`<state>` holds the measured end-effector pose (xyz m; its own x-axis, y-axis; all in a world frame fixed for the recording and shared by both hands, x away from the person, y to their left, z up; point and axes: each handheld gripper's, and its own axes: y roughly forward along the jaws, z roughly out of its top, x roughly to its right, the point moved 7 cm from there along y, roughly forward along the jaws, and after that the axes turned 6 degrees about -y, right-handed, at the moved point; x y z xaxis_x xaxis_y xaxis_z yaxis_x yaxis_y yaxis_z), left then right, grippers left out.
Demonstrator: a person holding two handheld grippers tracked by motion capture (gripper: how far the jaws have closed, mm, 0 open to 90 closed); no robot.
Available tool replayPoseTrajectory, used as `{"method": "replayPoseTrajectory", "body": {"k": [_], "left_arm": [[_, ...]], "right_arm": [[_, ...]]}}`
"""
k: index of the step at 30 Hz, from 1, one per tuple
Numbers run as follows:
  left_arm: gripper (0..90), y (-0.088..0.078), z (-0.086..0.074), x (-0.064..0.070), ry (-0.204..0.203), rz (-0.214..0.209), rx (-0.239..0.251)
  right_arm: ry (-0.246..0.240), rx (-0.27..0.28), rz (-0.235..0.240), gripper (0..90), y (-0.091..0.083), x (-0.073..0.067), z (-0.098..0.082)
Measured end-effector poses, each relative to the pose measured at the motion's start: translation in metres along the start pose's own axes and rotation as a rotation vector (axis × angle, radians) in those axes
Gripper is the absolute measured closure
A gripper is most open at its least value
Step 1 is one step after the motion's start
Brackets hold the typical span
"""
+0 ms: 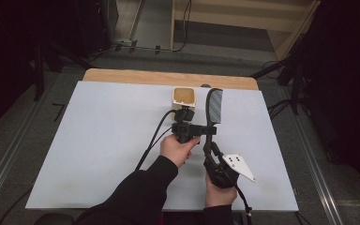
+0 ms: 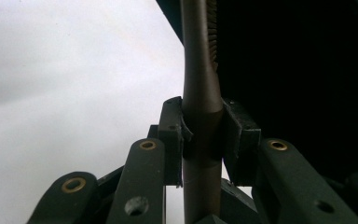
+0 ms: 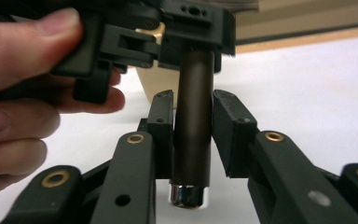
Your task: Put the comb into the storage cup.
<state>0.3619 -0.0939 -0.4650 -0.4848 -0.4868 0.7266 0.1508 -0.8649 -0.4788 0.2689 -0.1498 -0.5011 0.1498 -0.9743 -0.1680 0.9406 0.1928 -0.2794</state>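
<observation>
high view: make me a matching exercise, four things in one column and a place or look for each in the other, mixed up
Things:
1. brush
2. cup
3. plate
4. sheet

Place or look:
a. white, spread over the table
b. pale grey, three-cornered
c. handle clamped between jaws
d. beige, standing near the far edge, just left of the bristles

Pairs: 1-c, 2-d, 3-b, 4-a

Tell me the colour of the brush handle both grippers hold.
Dark brown handle, with a silver end cap; right gripper view.
</observation>
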Motion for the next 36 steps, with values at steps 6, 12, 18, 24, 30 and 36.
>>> {"method": "replayPoseTrajectory", "body": {"k": [6, 12, 18, 24, 30, 36], "left_arm": [[72.8, -0.002, 0.002, -0.002, 0.001, 0.002, 0.004], [72.8, -0.004, 0.005, -0.005, 0.015, 0.024, 0.019], [72.8, -0.007, 0.008, -0.008, 0.026, 0.043, 0.025], [72.7, -0.012, 0.009, -0.012, 0.046, 0.056, 0.021], [72.7, -0.014, 0.01, -0.014, 0.076, 0.085, 0.015], [72.7, -0.016, 0.011, -0.015, 0.119, 0.085, 0.016]], "right_arm": [[-0.042, 0.023, 0.007, 58.7, -0.002, -0.002, 0.005], [-0.047, 0.008, 0.029, 55.0, -0.003, -0.001, 0.005], [-0.06, -0.032, 0.085, 46.2, 0.001, -0.001, 0.003], [-0.05, -0.102, 0.17, 37.4, 0.007, -0.001, -0.003], [-0.059, -0.171, 0.22, 34.0, 0.009, 0.005, -0.004], [-0.096, -0.233, 0.299, 32.2, 0.011, 0.003, -0.006]]}}
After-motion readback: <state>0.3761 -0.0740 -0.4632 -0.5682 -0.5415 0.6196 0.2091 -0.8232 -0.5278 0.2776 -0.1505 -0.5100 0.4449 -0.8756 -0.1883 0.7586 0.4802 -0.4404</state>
